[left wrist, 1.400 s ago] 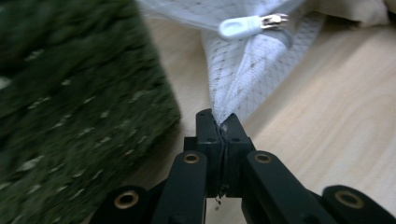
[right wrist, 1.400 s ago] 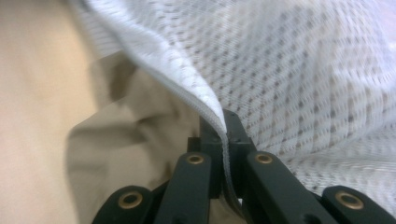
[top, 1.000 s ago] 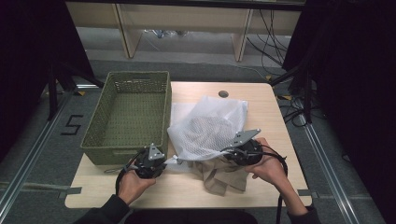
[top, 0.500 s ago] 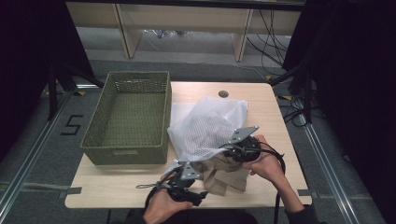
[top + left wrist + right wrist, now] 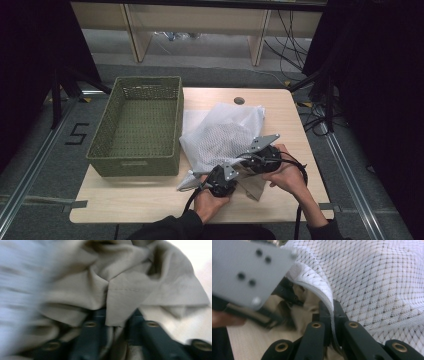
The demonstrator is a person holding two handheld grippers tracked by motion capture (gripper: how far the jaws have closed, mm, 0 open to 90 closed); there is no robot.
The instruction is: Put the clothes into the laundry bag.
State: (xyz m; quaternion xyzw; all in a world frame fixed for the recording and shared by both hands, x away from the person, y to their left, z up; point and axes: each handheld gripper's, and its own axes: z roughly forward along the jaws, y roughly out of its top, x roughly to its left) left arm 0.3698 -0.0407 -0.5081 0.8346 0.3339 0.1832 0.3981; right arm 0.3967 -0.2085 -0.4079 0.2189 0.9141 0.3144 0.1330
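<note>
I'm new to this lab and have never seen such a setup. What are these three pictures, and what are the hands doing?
A person sits at a wooden table and holds a hand-held two-jaw tool in each hand. One picture looks down from above; the other two come from small cameras riding on each tool, looking along its black jaws. On the table are a green woven basket, a white mesh bag and a beige cloth lying partly under the bag. The right gripper is shut on the bag's thick rim. The left gripper has just been closing, with a fold of the beige cloth between its jaws.
</note>
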